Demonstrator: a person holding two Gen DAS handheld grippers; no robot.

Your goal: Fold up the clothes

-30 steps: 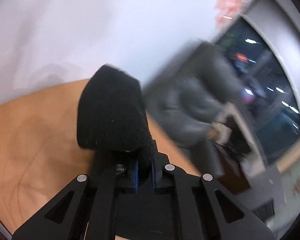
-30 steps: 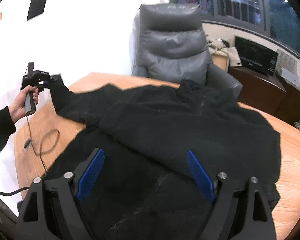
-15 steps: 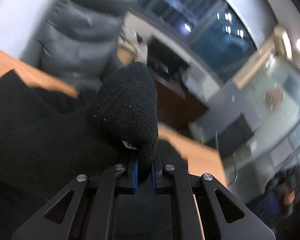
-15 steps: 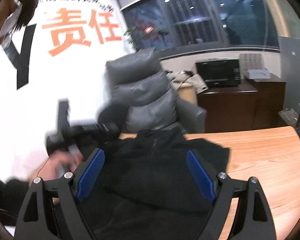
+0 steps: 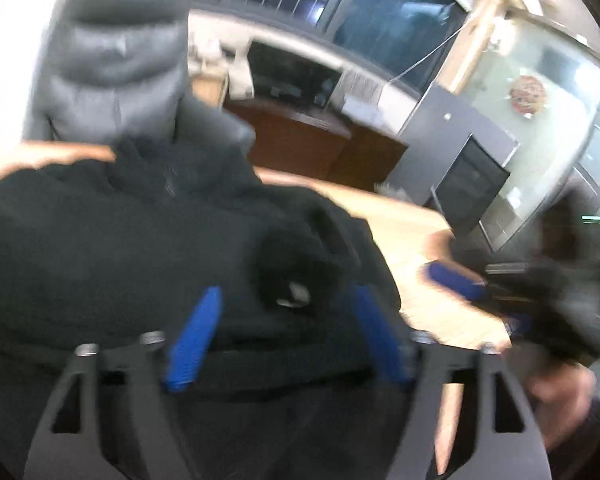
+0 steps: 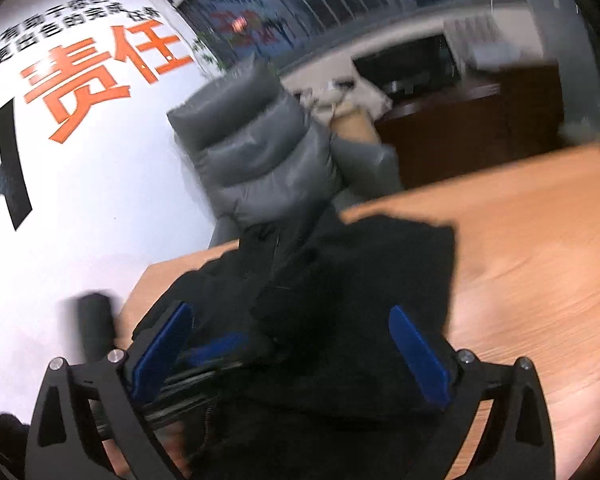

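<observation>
A black fleece jacket (image 5: 112, 240) lies on the wooden table (image 5: 412, 216), its collar toward the grey chair. Its sleeve cuff (image 5: 288, 276) rests folded across the body, just ahead of my left gripper (image 5: 288, 328), which is open and empty above it. My right gripper (image 6: 288, 344) is open and empty over the jacket (image 6: 360, 272). It also shows blurred at the right of the left wrist view (image 5: 480, 292). The left gripper's blue fingers (image 6: 216, 348) show low left in the right wrist view.
A grey padded chair (image 5: 116, 68) stands behind the table, also in the right wrist view (image 6: 260, 152). A dark wooden cabinet (image 6: 472, 128) with a monitor stands farther back. Bare table (image 6: 540, 260) lies right of the jacket. A white wall with orange lettering (image 6: 100, 72) is at the left.
My left gripper swung the sleeve cuff across the jacket body, opened and let it go. My right gripper stayed open and shifted over the jacket toward the left gripper.
</observation>
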